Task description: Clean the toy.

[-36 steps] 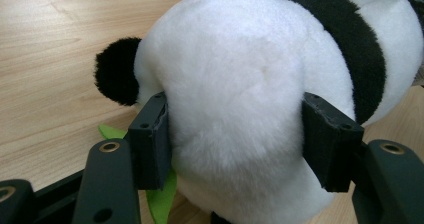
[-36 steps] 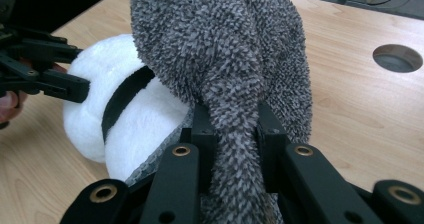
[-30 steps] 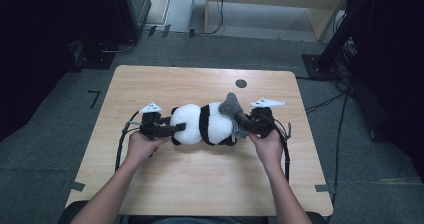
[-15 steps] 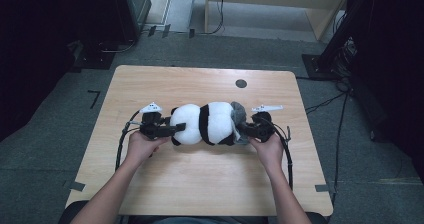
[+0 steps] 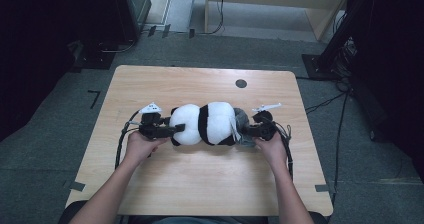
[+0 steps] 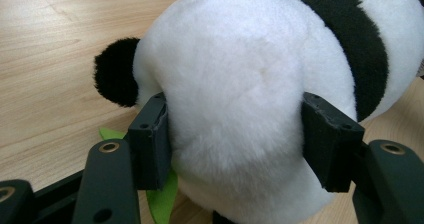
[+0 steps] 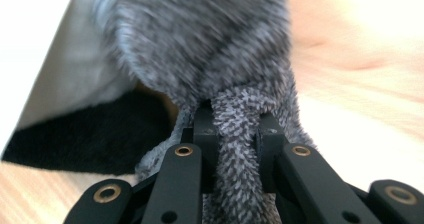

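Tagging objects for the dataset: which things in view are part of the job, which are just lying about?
In the job:
- panda plush, clamped by the left gripper
- grey cloth, pinched by the right gripper

Lying about:
- round black spot on the table
- cables on the floor

My left gripper and right gripper are black with brass-ringed screws, grey three-cornered top plates and trailing black cables; my forearms are bare.
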A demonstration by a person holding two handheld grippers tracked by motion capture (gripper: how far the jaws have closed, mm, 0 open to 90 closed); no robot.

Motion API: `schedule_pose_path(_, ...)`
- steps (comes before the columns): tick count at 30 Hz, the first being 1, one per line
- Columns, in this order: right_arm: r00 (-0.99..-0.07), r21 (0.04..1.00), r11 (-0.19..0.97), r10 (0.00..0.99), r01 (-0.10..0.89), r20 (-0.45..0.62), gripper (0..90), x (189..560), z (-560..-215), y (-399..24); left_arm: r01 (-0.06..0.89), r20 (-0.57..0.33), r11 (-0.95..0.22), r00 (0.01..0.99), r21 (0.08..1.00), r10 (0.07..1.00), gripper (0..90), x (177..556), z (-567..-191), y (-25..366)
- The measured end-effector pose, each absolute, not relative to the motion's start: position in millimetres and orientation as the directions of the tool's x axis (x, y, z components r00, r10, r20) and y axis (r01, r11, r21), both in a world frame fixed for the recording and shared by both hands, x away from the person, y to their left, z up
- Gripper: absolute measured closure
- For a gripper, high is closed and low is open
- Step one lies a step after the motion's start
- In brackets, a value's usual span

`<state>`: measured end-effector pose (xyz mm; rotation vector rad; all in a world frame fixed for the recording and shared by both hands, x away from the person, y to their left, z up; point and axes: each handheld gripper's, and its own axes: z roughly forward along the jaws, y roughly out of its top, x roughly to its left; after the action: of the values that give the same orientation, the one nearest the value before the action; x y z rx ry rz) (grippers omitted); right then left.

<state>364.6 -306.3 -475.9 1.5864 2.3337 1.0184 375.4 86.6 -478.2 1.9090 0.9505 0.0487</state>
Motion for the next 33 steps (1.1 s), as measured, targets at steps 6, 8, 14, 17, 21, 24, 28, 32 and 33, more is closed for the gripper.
schedule_pose_path(6,-0.404,0.702,0.136,0.885,0.699,0.23,78.6,358.4,-444.1,-324.3,0.591,-0.341,-0.23,0.694,0.774,0.634,36.9,375.0,-477.7,85.9)
schedule_pose_path(8,-0.406,0.737,0.109,0.883,0.667,0.236,78.7,355.2,-430.9,-326.6,0.589,-0.34,-0.23,0.695,0.775,0.634,36.9,375.0,-477.7,85.7)
schedule_pose_path(14,-0.484,0.803,0.135,0.85,0.58,0.207,78.5,347.3,-399.0,-307.2,0.585,-0.33,-0.235,0.695,0.776,0.639,36.6,373.9,-477.1,84.9)
schedule_pose_path(17,-0.53,0.813,0.175,0.828,0.555,0.184,78.5,345.2,-392.1,-290.3,0.589,-0.336,-0.227,0.69,0.776,0.641,36.6,373.9,-477.4,84.3)
schedule_pose_path(21,-0.563,0.814,0.196,0.806,0.547,0.184,78.5,345.8,-394.2,-274.2,0.582,-0.327,-0.236,0.696,0.778,0.64,36.5,373.3,-477.4,84.6)
schedule_pose_path(24,-0.572,0.792,0.23,0.801,0.565,0.175,78.4,349.0,-406.2,-263.7,0.583,-0.328,-0.234,0.694,0.778,0.64,36.5,373.6,-477.8,84.6)
schedule_pose_path(28,-0.565,0.794,0.262,0.817,0.548,0.12,78.4,351.3,-416.4,-263.2,0.578,-0.333,-0.211,0.689,0.788,0.644,36.4,373.8,-478.5,82.9)
schedule_pose_path(32,-0.553,0.795,0.219,0.816,0.566,0.169,78.4,354.1,-424.8,-270.6,0.58,-0.339,-0.205,0.688,0.788,0.642,36.4,374.8,-478.4,82.9)
schedule_pose_path(33,-0.549,0.792,0.214,0.817,0.572,0.176,78.4,354.6,-426.3,-271.8,0.581,-0.34,-0.205,0.687,0.788,0.642,36.4,375.1,-478.3,83.0)
